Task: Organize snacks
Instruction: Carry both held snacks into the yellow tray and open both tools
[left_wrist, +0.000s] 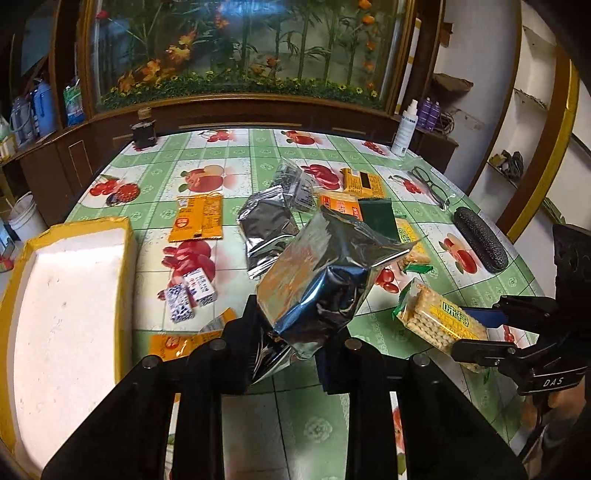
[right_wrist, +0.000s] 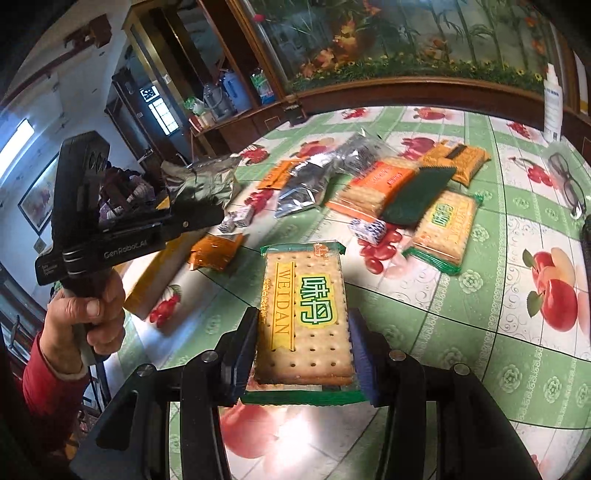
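Fingers of the left tool (left_wrist: 291, 354) hide the silver pouch's (left_wrist: 325, 273) lower end.

A pair of black-framed glasses (left_wrist: 432, 184) lies at the table's right edge, with a dark textured glasses case (left_wrist: 480, 240) just nearer. A white spray bottle (left_wrist: 404, 129) stands at the far right corner, two purple bottles (left_wrist: 430, 112) behind it. Far left sits a small dark jar (left_wrist: 144, 131). Beyond, a glass-fronted display of artificial bamboo and flowers (left_wrist: 243, 48).
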